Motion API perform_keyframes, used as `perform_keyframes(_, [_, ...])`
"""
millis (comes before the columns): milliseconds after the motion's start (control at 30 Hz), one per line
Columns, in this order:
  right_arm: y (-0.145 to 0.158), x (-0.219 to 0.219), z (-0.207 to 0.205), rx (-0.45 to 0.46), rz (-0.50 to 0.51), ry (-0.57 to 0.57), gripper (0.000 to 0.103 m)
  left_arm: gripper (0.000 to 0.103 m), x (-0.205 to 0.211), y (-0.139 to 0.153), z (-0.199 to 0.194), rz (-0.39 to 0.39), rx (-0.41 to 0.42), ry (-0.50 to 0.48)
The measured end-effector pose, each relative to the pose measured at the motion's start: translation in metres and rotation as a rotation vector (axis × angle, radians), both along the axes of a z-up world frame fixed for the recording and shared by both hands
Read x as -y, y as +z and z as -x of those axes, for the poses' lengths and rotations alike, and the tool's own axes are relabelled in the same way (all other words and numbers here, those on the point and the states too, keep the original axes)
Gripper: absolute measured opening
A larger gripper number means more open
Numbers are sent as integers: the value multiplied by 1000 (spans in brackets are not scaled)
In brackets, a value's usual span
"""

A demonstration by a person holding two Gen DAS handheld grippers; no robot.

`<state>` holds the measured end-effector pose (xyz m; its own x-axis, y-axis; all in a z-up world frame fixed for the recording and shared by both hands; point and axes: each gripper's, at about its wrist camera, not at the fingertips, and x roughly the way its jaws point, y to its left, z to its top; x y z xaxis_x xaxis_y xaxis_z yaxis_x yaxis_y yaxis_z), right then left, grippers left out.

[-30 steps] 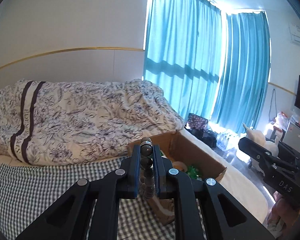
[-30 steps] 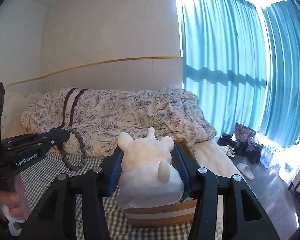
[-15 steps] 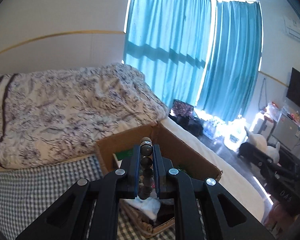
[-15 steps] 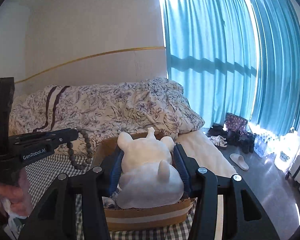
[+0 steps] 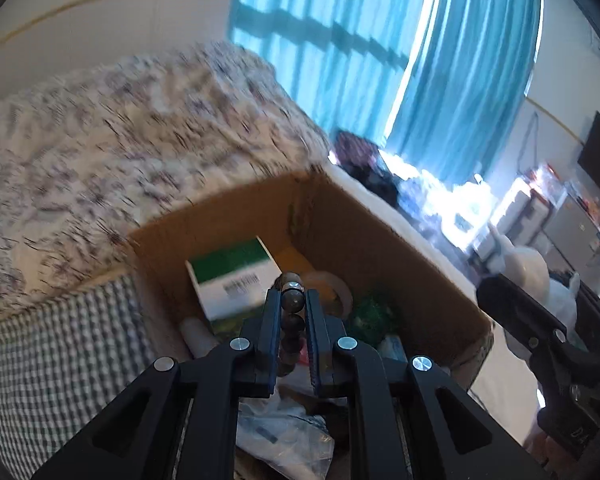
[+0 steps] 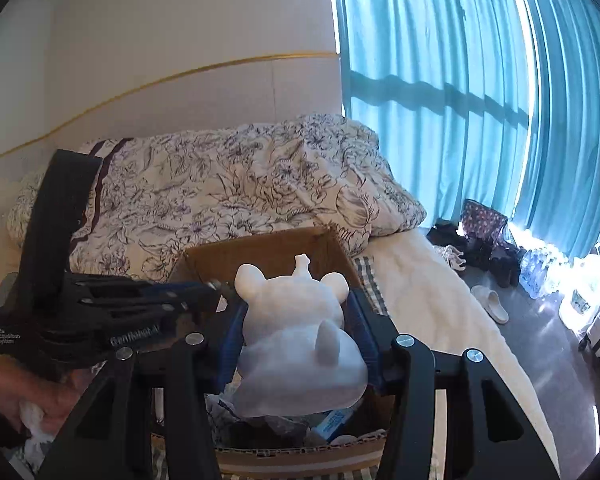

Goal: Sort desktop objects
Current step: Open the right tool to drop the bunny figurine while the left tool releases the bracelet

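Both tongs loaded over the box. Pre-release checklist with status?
1. Left tongs shut on bead bracelet: ok.
2. Bracelet above the open cardboard box, not the checked cloth: ok.
3. Right tongs shut on white plush toy: ok.
4. Plush over the box opening: ok in the right wrist view.
5. Room in the box: not ok for the plush; green-and-white carton, tape roll and plastic bag fill the floor.
6. Clearance between the two tongs: cannot tell.

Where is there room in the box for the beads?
The cardboard box is crowded: green-and-white carton, tape roll and plastic bags. Barest patch: the orange floor between carton and far corner. The checked cloth left of it is bare.
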<state>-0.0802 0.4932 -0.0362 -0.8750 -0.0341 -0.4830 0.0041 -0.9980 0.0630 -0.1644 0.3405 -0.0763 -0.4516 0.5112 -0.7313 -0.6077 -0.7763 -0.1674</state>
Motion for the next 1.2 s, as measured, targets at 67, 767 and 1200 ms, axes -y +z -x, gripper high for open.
perform_keyframes(67, [-7,0,4,12,8,4,49,12,-4,-12,1,42,9,-17])
perform_keyframes(767, [-53,20,32,167,-62,-2,85,13,44,19,-6,-8,-163,155])
perform_keyframes(1200, [24,16,-33,-134,-14,-126,95,18,78,70,-45,-64,-252,193])
